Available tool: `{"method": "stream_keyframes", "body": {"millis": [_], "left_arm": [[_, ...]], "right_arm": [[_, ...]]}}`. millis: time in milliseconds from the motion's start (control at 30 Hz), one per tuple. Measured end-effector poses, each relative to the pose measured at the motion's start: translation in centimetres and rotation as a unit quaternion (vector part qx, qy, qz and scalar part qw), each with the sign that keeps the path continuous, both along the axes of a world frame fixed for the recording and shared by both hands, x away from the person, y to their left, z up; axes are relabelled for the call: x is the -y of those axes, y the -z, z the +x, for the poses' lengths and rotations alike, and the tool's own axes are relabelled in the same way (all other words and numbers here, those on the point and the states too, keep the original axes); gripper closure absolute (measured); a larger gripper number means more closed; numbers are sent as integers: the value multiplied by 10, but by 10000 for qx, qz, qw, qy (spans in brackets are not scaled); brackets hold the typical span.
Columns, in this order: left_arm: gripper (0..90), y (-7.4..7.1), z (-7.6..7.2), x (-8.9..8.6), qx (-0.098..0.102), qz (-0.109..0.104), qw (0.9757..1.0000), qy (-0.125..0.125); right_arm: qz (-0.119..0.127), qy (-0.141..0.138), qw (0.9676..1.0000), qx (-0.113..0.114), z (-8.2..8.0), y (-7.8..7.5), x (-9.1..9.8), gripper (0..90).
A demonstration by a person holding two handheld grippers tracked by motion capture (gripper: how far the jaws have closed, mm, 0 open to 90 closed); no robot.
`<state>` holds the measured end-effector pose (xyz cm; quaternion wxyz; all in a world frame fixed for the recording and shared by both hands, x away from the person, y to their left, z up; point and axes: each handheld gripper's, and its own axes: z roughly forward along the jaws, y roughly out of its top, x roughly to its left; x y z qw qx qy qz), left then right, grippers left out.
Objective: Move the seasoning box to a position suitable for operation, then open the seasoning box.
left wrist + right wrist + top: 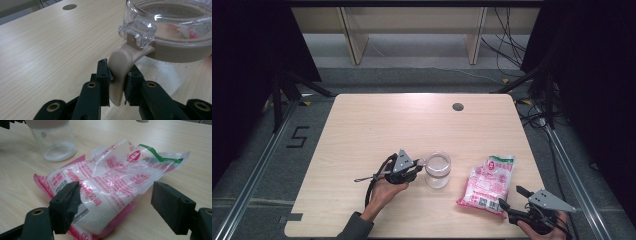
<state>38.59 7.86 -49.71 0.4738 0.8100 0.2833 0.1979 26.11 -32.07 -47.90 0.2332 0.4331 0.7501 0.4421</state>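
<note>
A clear jar (437,170) with a beige lid collar and clear flip lid stands upright near the table's middle front. My left gripper (416,165) is just left of it, shut on the jar's beige handle tab (119,72), which sits pinched between the jaws. A little white powder lies in the jar's bottom (59,151). A red-and-white printed plastic bag of white grains (488,185) lies flat to the jar's right. My right gripper (511,197) is at the bag's near right corner, open, its jaws spread on either side of the bag's near end (110,192).
The wooden table (377,125) has a round cable hole (457,106) at the back. The table's front edge runs close under both hands. Cables and stand legs lie on the floor beyond the right and left sides.
</note>
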Motion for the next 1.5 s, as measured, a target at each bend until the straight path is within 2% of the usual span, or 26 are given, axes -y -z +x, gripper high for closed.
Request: {"method": "stream_keyframes", "body": {"millis": [67,133,167,200,233,300,333,433,467,533,600,633,667,700,800,867,900,967,1000,1033,1067,1100,1133,1200,1333,1500], "left_arm": [[759,0,-1,0,-26,-4,10000,8],[756,0,-3,-2,-91,-44,9999,-14],[754,-1,-3,-4,-62,46,10000,27],[744,-1,-5,-6,-106,24,9999,-4],[709,-2,-5,-9,-83,12,10000,49],[654,-2,-7,-13,-109,-14,9999,-48],[631,-3,-7,-16,-98,76,9999,-4],[511,-4,-11,-23,-314,-177,9993,-78],[507,-6,-13,-26,-321,-223,9992,-42],[460,-9,-16,-30,-367,-295,9989,-46],[408,-14,-19,-33,-506,-460,9977,-38],[389,-17,-20,-34,-510,-510,9974,-30],[380,-17,-20,-34,-510,-510,9974,-30],[375,-22,-21,-35,-394,-511,9979,-31],[378,-28,-23,-36,-339,-611,9975,-51],[409,-32,-25,-36,-247,-629,9977,-55],[446,-33,-27,-35,-181,-671,9976,-73],[623,-36,-29,-35,98,-531,9985,-27],[670,-38,-31,-33,163,-510,9986,-25],[739,-40,-31,-32,276,-452,9986,62],[777,-41,-32,-31,243,-492,9985,29],[819,-43,-30,-31,314,-462,9984,132],[843,-44,-29,-28,306,-549,9980,119],[873,-45,-26,-24,366,-518,9979,139],[890,-46,-20,-17,269,-663,9973,177],[891,-48,-13,-10,272,-649,9973,196]], "right_arm": [[37,63,10000,-65,-2,0,-1,246],[-3,-7,10000,-2,0,0,1,246],[31,-6,10000,-27,0,0,0,246],[44,51,10000,-53,-1,0,-1,246],[19,48,10000,-52,-1,0,0,246],[2,61,10000,-32,-1,0,0,246],[3,75,10000,-53,-1,0,1,246],[-48,50,10000,-40,0,0,1,246],[-42,32,10000,30,0,0,1,246],[-40,-27,10000,-12,1,0,0,246],[-39,-19,10000,-11,0,0,0,246],[21,77,9999,-88,-2,0,-1,246],[5,26,10000,-35,-1,0,0,246],[63,92,9999,-117,-2,0,-1,246],[36,84,9999,-111,-1,0,-1,246],[-63,35,10000,18,0,0,1,246],[-25,59,10000,-27,0,0,0,246],[0,67,9999,-91,-1,1,-1,246],[56,100,9998,-139,-2,0,-2,246],[-12,70,10000,-45,-1,0,-2,246],[-1,55,10000,-46,-1,0,-2,246],[7,37,10000,-60,0,0,-3,246],[-139,-33,9999,80,1,0,-1,246],[-125,-34,9999,77,1,-1,-2,246],[-94,-37,9999,32,0,0,-3,246],[-135,-56,9998,103,1,0,-2,246]]}}
